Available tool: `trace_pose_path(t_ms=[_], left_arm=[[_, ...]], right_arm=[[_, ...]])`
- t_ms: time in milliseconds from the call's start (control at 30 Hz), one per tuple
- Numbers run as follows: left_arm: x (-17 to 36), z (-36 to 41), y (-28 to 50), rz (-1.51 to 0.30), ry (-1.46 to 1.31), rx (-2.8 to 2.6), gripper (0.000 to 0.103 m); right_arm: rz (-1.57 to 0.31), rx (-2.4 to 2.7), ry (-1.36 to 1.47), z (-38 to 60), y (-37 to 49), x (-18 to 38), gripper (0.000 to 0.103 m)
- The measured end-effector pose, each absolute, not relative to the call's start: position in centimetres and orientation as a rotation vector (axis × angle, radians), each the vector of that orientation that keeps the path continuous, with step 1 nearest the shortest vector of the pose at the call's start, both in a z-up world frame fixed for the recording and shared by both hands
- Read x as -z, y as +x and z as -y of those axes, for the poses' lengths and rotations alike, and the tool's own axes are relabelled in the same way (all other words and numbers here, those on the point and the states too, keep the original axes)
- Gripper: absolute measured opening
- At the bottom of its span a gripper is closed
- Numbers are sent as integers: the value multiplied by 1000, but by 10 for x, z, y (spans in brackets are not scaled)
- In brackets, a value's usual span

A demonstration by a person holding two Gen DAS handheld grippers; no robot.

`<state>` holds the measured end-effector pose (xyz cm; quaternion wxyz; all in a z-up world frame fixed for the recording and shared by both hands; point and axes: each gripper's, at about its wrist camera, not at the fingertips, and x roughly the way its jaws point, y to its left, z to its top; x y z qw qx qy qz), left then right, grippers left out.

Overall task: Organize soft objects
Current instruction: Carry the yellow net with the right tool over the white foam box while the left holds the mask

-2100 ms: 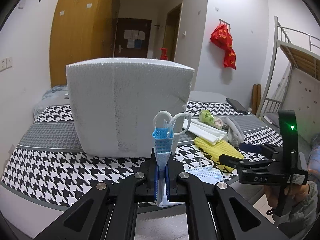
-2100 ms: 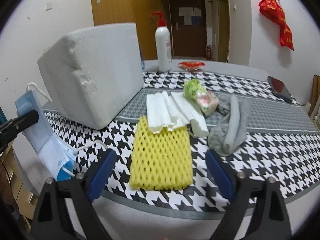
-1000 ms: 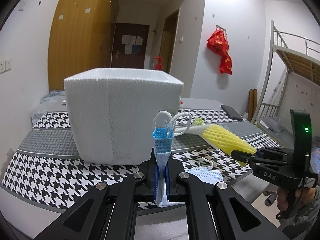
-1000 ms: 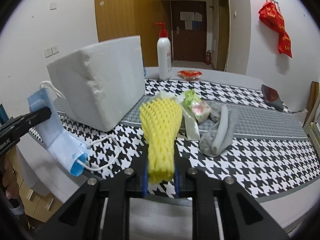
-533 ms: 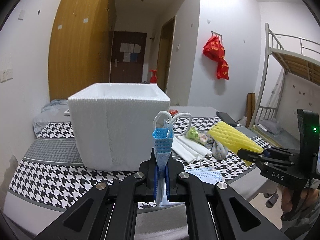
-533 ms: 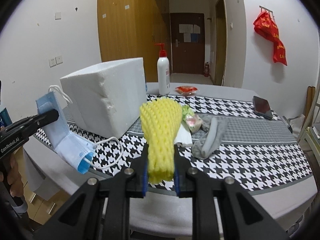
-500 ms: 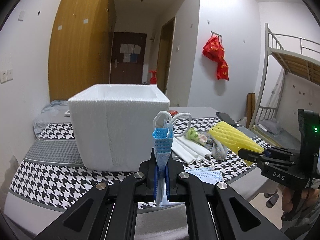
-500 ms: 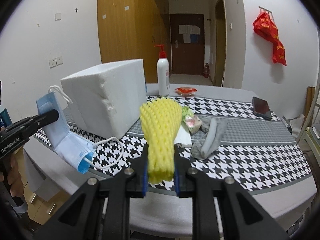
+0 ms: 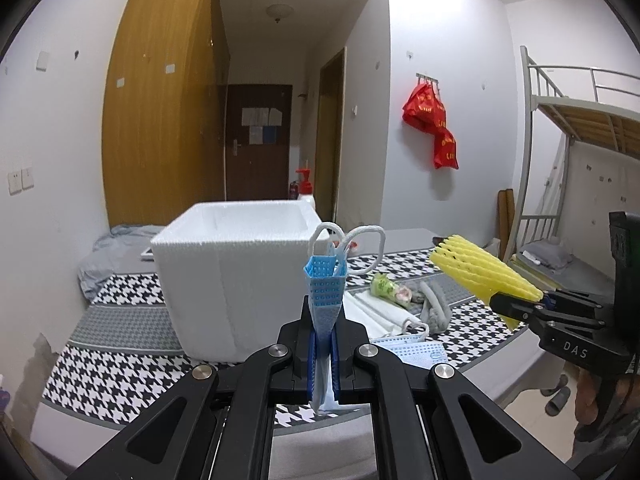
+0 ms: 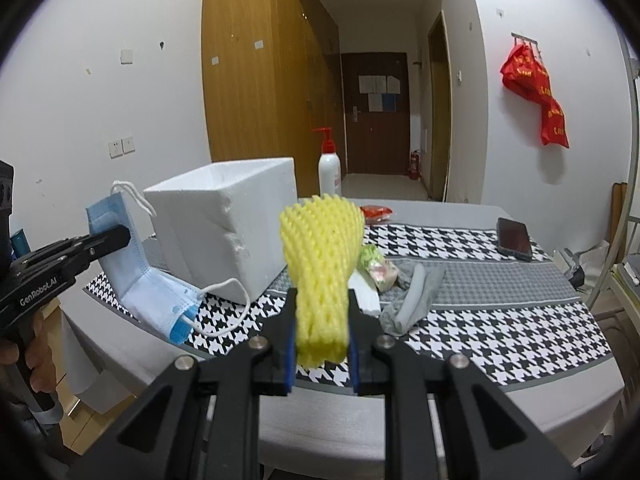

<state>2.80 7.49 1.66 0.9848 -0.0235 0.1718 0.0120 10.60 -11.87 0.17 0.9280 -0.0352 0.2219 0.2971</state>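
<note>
My left gripper (image 9: 325, 354) is shut on a folded blue face mask (image 9: 325, 292), held in the air before the table's near edge; the mask (image 10: 136, 276) hangs from it in the right wrist view. My right gripper (image 10: 322, 336) is shut on a yellow foam net (image 10: 320, 256), also lifted; the net (image 9: 480, 276) shows right in the left wrist view. An open white foam box (image 9: 236, 276) stands on the houndstooth table (image 10: 500, 332). White folded cloth (image 9: 376, 312), a green packet (image 10: 376, 264) and a grey sock (image 10: 416, 292) lie right of the box.
A pump bottle (image 10: 330, 172) stands behind the box. A phone (image 10: 514, 238) and a red packet (image 10: 376, 213) lie at the table's far side. Another mask (image 9: 416, 350) lies near the front edge. A bunk bed (image 9: 580, 152) stands at the right.
My right gripper shut on the yellow net and lifted it off the table. Both grippers have risen and drawn back, so the box's open top now shows.
</note>
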Motion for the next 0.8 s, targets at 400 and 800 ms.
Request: trace_pose_path(t_ms=[400,800], left_arm=[[-38,-82,26,-302,-20,-45,6],[-65,-93,26,-258,5,-75,6]], right_arm=[[-408,-638,-59,113,101,-21,23],[-362,-684,-72,95,106,-43,24]])
